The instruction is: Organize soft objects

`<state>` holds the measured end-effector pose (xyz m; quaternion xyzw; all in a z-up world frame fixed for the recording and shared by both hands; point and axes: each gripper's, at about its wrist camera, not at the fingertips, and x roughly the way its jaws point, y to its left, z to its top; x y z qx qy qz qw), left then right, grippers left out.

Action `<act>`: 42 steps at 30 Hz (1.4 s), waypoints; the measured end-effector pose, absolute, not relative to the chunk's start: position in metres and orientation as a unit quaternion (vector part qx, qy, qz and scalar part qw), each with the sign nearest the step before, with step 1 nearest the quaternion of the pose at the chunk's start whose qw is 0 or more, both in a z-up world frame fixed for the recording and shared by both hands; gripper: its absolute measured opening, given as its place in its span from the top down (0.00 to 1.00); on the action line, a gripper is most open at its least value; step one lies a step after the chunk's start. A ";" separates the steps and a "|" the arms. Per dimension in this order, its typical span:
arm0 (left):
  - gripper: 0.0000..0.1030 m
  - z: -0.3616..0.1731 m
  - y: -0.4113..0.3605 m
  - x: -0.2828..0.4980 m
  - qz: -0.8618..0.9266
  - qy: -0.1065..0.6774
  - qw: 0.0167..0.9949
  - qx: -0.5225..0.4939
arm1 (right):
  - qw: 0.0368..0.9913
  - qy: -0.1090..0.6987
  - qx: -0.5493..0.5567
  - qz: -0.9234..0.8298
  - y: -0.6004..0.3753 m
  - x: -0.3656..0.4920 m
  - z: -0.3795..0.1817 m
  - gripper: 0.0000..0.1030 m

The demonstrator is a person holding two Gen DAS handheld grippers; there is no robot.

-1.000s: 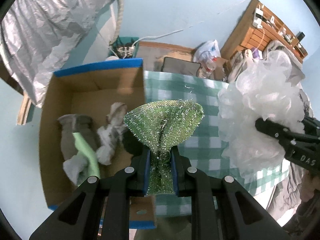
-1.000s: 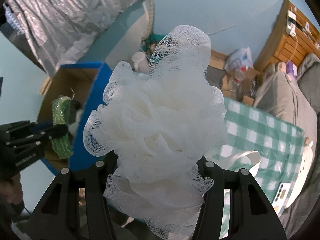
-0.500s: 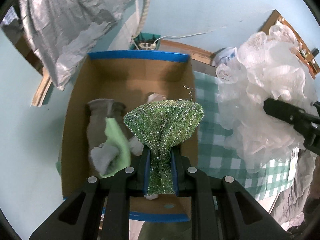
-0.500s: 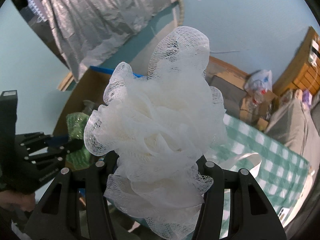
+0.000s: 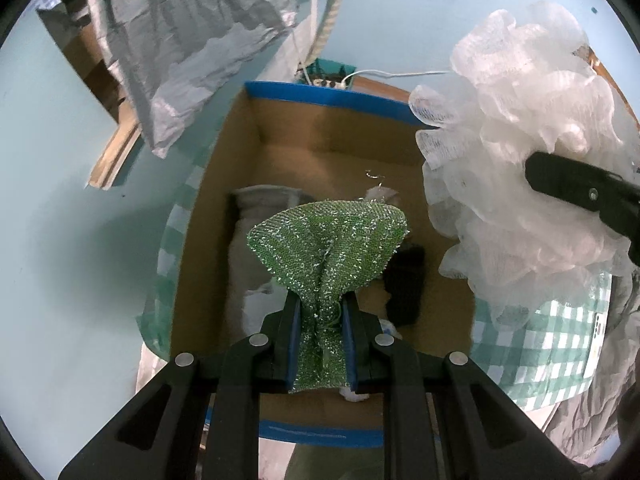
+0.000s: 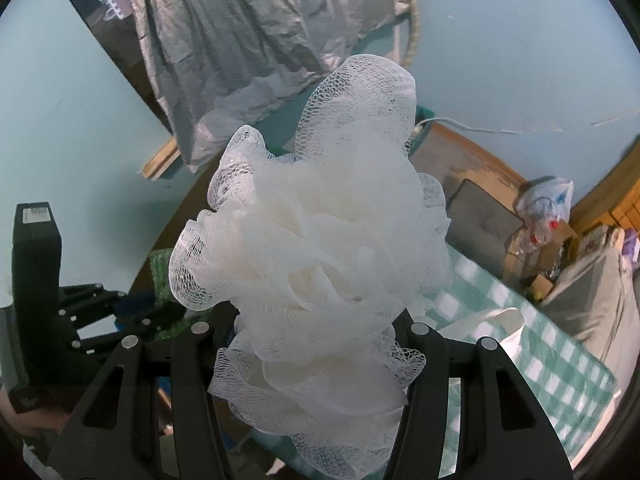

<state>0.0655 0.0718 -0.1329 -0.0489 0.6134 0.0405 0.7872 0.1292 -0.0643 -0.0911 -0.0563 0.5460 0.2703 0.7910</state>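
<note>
my left fingers [image 5: 320,316] pinch the green scourer [image 5: 326,240] above the cardboard box [image 5: 320,128]; right fingers [image 6: 316,344] clamp the white pouf [image 6: 320,248], crowding the box's right rim.

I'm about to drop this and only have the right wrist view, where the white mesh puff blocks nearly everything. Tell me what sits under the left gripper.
Observer: The left gripper hangs over an open cardboard box with blue-taped edges.
Operator: Report what it holds.
Observer: Its jaws are shut on a green sparkly mesh scrubber, fanned out above the pads.
Operator: List what's already in the box.
Observer: Grey and white cloth pieces lie at its left side, a small black item to the right of them.
Operator: Place my puff relative to the box.
Observer: The white mesh puff hangs over the box's right edge, partly above the checked cloth.
</note>
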 end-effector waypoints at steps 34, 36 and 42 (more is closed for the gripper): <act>0.29 -0.119 0.109 0.054 0.070 0.608 0.790 -0.039 | 0.778 0.568 -0.061 0.261 -0.016 0.137 -0.093 0.22; 0.26 -0.111 0.108 0.051 0.068 0.604 0.793 -0.036 | 0.783 0.564 -0.057 0.257 -0.023 0.133 -0.087 0.22; 0.22 -0.082 0.096 0.044 0.062 0.585 0.808 -0.015 | 0.801 0.552 -0.047 0.229 -0.048 0.121 -0.067 0.22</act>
